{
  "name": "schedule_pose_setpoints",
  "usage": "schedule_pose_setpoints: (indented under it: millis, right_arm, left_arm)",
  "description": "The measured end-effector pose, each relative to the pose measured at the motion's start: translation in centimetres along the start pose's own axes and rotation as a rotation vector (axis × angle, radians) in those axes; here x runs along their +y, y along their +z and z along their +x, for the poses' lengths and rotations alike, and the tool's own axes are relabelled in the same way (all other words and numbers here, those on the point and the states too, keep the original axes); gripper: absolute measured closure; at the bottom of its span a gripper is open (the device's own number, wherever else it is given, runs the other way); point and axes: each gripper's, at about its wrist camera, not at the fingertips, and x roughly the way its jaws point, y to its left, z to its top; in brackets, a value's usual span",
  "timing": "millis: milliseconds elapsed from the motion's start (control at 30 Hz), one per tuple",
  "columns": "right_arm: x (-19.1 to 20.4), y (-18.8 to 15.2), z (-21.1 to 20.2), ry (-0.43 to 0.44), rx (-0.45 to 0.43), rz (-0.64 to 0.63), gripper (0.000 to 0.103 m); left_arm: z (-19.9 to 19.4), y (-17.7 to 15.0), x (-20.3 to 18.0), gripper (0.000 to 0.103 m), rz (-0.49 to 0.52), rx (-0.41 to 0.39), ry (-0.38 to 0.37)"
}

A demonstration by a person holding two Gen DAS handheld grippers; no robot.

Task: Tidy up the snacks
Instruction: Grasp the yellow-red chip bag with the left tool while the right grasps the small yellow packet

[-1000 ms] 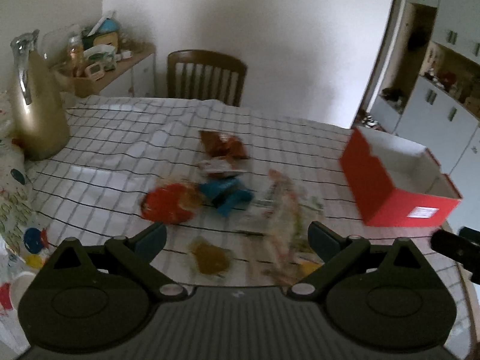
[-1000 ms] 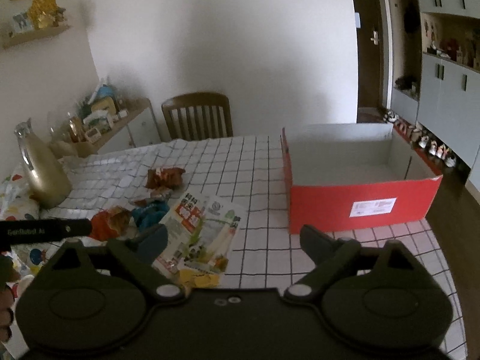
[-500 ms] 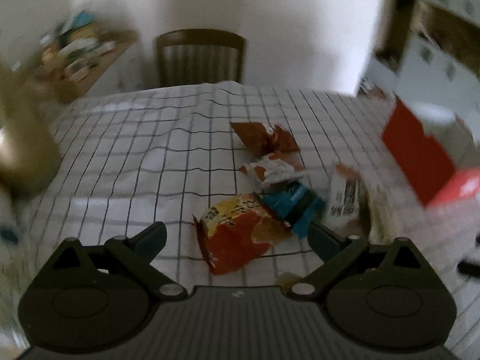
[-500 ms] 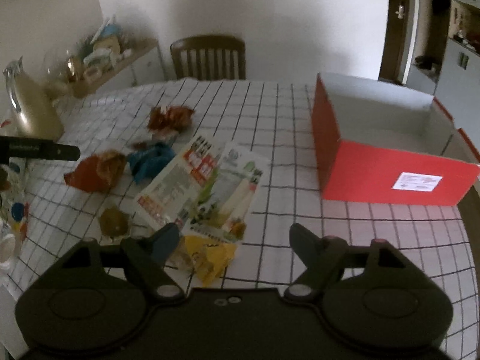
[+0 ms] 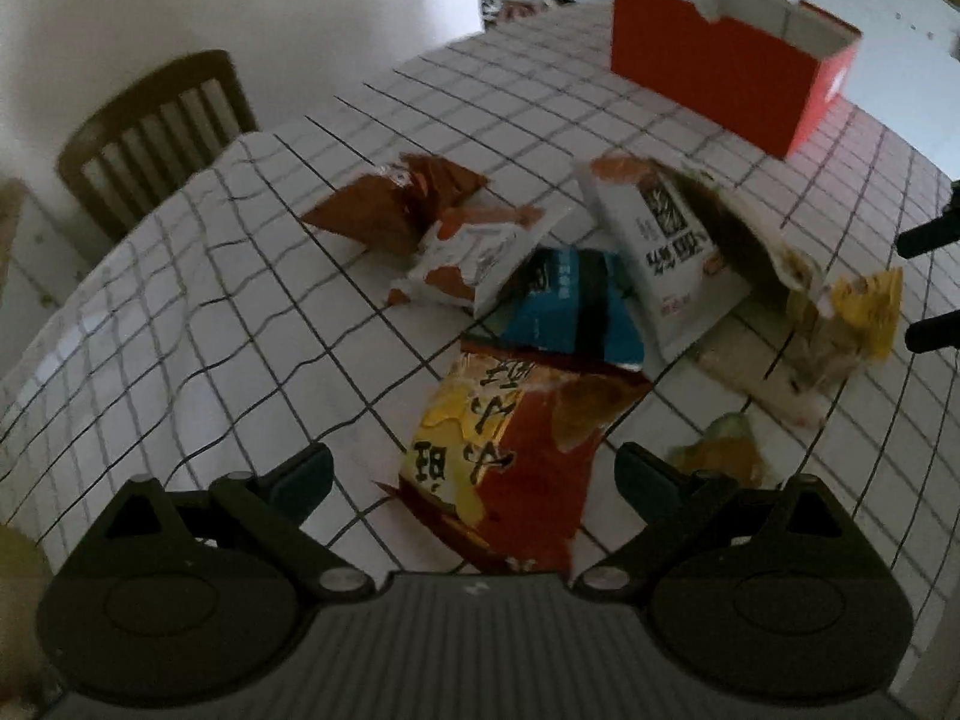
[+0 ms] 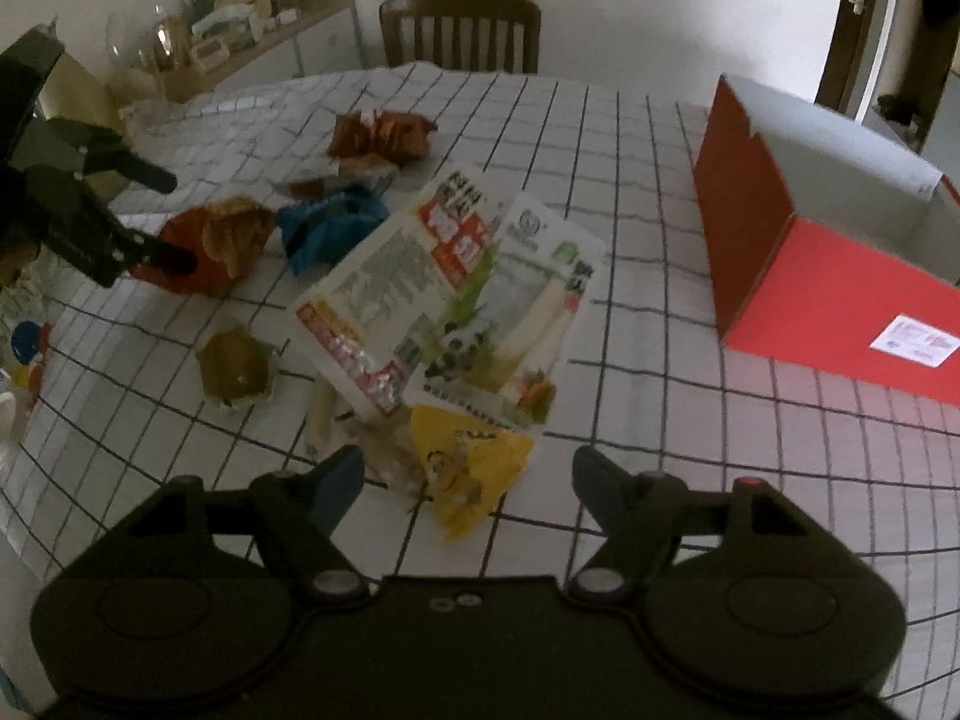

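Note:
Several snack packets lie on the checked tablecloth. My left gripper (image 5: 474,471) is open, its fingers on either side of a red and yellow chip bag (image 5: 516,444), just above it. Beyond that lie a blue packet (image 5: 570,306), a white and orange packet (image 5: 474,258), a brown packet (image 5: 402,204) and a large white bag (image 5: 666,240). My right gripper (image 6: 468,480) is open over a small yellow packet (image 6: 468,468). Two large flat white bags (image 6: 444,288) lie ahead of it. The open red box (image 6: 840,264) stands to the right.
A wooden chair (image 6: 462,30) stands at the table's far side. A small olive wrapper (image 6: 237,366) lies left of the right gripper. A gold jug (image 6: 84,90) and a cluttered sideboard (image 6: 240,30) are at the far left. My left gripper shows in the right wrist view (image 6: 156,216).
Both grippers have come lower and closer to the snacks. The left one swung left and down onto the red and yellow bag. The right one moved toward the yellow packet.

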Motion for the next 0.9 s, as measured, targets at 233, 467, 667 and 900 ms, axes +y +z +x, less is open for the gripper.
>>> schedule_pose_setpoints:
  millis: [233,467,667,900]
  right_arm:
    - [-0.2,0.1,2.4,-0.014,0.045,0.058,0.034]
    - [-0.7,0.2,3.1,-0.022,0.061,0.122,0.041]
    - [-1.0,-0.1,3.1,-0.016,0.061,0.167,0.05]
    - [-0.9,-0.3,2.6,-0.006,0.043,0.195,0.067]
  left_arm:
    - [3.0,-0.1,0.4,0.002,0.028,0.056,-0.063]
    - [4.2,0.3,0.7,0.003,-0.001,0.062,-0.107]
    - [4.2,0.5,0.8,0.02,-0.038,0.044,-0.135]
    - [3.5,0.5,0.4,0.04,-0.071,0.035,-0.118]
